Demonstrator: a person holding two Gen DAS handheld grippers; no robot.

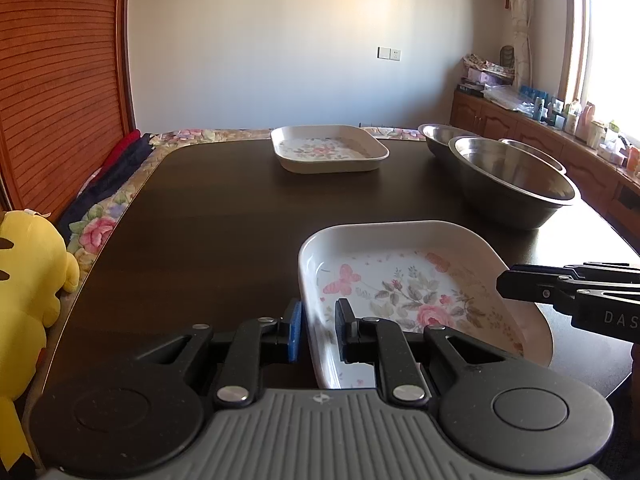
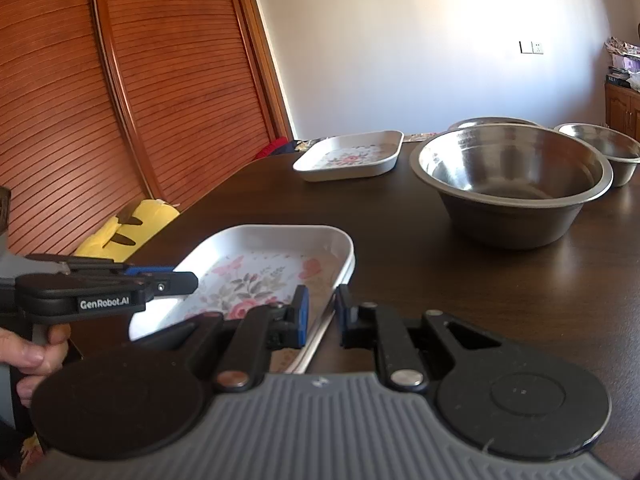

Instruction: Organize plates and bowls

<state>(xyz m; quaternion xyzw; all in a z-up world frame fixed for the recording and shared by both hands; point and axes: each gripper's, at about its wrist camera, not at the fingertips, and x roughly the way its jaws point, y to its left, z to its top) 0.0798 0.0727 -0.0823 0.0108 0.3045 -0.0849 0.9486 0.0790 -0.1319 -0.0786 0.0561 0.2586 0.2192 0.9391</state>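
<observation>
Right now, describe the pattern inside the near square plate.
White near plate with pink roses, grey-green leaves and pink butterflies; clearest in the left wrist view.

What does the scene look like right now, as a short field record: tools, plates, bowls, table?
left tool: fingers straddle the left rim of the near white square floral plate; contact unclear
right tool: fingers straddle the same plate's right rim
far white square floral plate: alone at the table's far edge
large steel bowl: right of centre, upright
other steel bowls: one behind the large bowl, a smaller one to its right
dark wooden table: carries all dishes
</observation>
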